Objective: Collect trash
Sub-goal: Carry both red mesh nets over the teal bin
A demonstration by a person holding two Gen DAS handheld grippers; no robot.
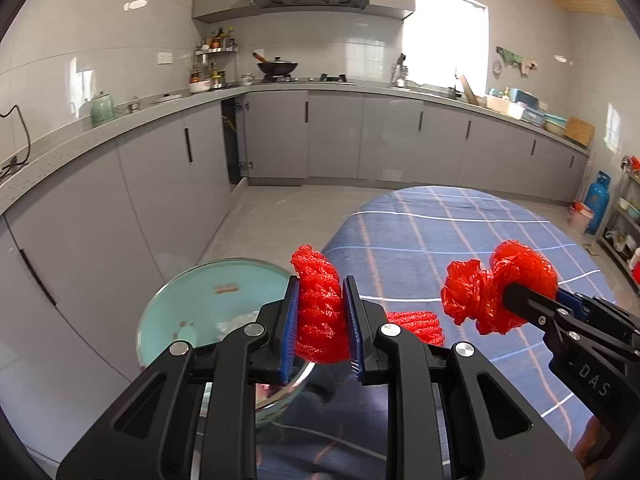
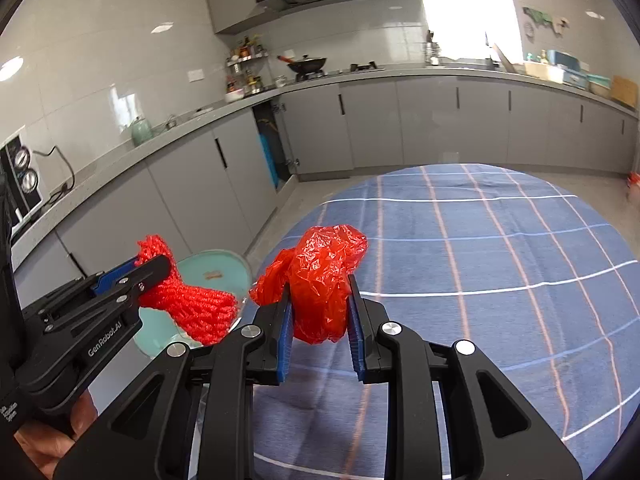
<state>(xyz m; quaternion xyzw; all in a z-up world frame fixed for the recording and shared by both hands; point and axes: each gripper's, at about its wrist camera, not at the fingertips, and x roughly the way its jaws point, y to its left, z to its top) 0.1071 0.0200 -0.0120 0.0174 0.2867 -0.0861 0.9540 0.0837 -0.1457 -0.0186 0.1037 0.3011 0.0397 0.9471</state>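
My left gripper [image 1: 321, 312] is shut on a red foam net sleeve [image 1: 320, 300] and holds it in the air beside the table's left edge, by the rim of a teal bin [image 1: 176, 312]. The sleeve also shows in the right wrist view [image 2: 192, 308], with the left gripper [image 2: 150, 270] around it. My right gripper [image 2: 320, 312] is shut on a crumpled red plastic bag [image 2: 320, 272] above the blue checked tablecloth [image 2: 480, 260]. In the left wrist view the bag [image 1: 492, 292] sits in the right gripper [image 1: 520, 292] at the right.
The teal bin [image 2: 216, 276] stands on the floor left of the table and holds some pale scraps. Grey cabinets [image 1: 160, 168] and a worktop run along the left and back walls. A blue gas cylinder [image 1: 598, 200] stands at far right.
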